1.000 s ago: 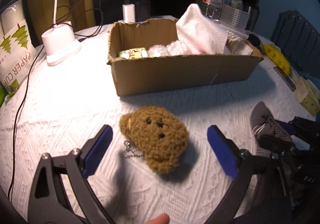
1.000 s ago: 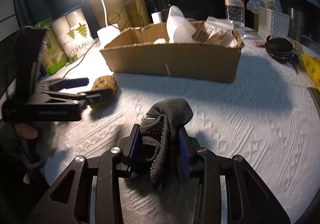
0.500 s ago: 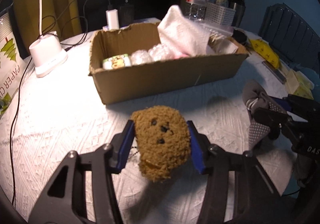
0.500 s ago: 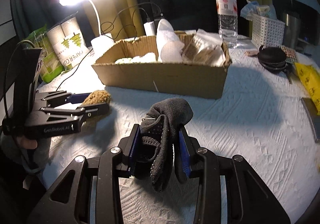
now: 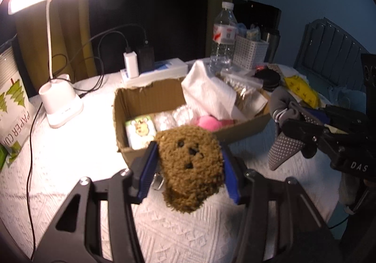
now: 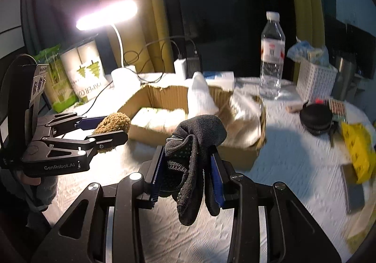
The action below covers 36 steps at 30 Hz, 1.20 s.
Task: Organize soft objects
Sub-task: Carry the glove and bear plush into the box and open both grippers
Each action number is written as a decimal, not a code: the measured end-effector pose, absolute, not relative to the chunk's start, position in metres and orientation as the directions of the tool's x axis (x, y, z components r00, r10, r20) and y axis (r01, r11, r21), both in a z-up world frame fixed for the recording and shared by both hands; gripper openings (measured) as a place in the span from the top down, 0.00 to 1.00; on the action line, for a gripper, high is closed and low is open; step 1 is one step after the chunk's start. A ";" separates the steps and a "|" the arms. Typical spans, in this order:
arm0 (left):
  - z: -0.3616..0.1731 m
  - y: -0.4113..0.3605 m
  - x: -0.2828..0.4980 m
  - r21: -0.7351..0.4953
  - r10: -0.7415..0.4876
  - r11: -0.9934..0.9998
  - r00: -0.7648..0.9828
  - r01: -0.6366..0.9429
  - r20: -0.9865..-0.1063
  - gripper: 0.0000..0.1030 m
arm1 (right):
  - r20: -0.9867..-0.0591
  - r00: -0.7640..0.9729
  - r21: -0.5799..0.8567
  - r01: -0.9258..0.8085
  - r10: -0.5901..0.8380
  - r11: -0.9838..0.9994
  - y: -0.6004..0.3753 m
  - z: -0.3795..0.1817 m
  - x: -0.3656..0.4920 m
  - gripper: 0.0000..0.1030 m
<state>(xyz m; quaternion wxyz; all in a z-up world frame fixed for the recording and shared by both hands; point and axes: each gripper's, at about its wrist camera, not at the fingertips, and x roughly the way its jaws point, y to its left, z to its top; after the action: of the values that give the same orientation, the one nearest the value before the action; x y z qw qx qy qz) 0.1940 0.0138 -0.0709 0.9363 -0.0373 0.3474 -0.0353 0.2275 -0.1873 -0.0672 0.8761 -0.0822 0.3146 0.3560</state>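
My left gripper (image 5: 188,173) is shut on a brown plush bear keychain (image 5: 190,164) and holds it in the air just in front of the cardboard box (image 5: 134,150). The bear also shows in the right wrist view (image 6: 112,124). My right gripper (image 6: 188,173) is shut on a dark grey dotted sock (image 6: 192,150), held above the table to the right of the box; the sock also shows in the left wrist view (image 5: 284,145). The box (image 6: 237,157) holds a white cloth (image 5: 209,96), a pink soft item (image 5: 209,121) and wrapped packets (image 5: 141,129).
A lit desk lamp (image 5: 61,107) stands left of the box. A paper cup pack (image 5: 14,119) is at the far left. Behind the box are a charger (image 5: 130,63), a water bottle (image 5: 224,34) and a white basket (image 5: 251,53). A black case (image 6: 316,117) and yellow packet (image 6: 359,150) lie right.
My left gripper closed on the bear and lifted it off the table toward the box. My right gripper rose with the sock and moved closer to the box.
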 end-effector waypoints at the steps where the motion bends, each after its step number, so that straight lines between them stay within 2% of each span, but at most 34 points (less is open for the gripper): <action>1: -0.068 0.015 0.196 -0.095 -0.091 0.995 0.760 0.039 -0.643 0.49 | -0.606 0.551 0.078 -0.677 0.574 0.732 -0.187 -0.065 0.229 0.63; 18: -0.058 0.032 0.230 -0.116 -0.092 0.993 0.799 0.028 -0.595 0.49 | -0.574 0.572 0.054 -0.687 0.586 0.724 -0.167 -0.046 0.273 0.63; 36: -0.103 0.037 0.277 -0.164 -0.140 0.986 0.737 0.040 -0.661 0.49 | -0.646 0.519 0.079 -0.684 0.560 0.725 -0.139 -0.087 0.325 0.63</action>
<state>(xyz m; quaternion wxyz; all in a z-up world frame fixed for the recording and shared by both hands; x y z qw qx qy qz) 0.2772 0.0369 -0.1033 0.9293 -0.0696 0.3595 -0.0482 0.3247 -0.1389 -0.0873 0.8666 -0.0929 0.3341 0.3589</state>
